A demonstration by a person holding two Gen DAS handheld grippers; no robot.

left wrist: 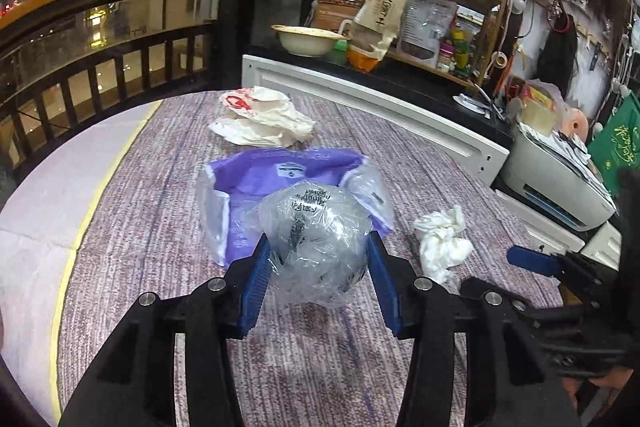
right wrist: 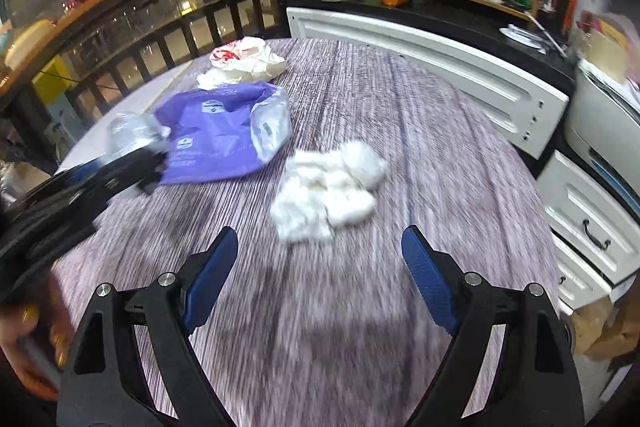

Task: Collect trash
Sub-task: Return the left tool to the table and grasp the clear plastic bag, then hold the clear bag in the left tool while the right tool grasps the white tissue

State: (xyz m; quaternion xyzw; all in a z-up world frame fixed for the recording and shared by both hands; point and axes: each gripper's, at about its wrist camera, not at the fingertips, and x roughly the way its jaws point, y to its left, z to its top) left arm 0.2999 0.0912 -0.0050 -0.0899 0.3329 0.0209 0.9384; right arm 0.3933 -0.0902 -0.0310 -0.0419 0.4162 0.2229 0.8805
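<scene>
A: Left gripper (left wrist: 318, 247) — what's in it?
B: Crumpled clear plastic wrap (left wrist: 316, 227), pinched between both pads, just above the purple tablecloth (left wrist: 160, 247).
A: Right gripper (right wrist: 318, 247)?
B: Jaws wide, nothing between — crumpled white tissue (right wrist: 328, 195) lies just ahead; purple plastic bag (right wrist: 216, 135) to its left.

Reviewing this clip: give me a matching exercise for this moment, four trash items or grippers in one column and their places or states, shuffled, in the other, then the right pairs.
Things:
1. clear plastic wad
2. purple bag
3. white tissue
4. right gripper

Places or states:
A. open, with nothing between the fingers
B. lying flat on the striped tablecloth, its mouth open
C. clamped in the left gripper
D. crumpled on the cloth just ahead of the open fingers

Pairs: 1-C, 2-B, 3-D, 4-A
</scene>
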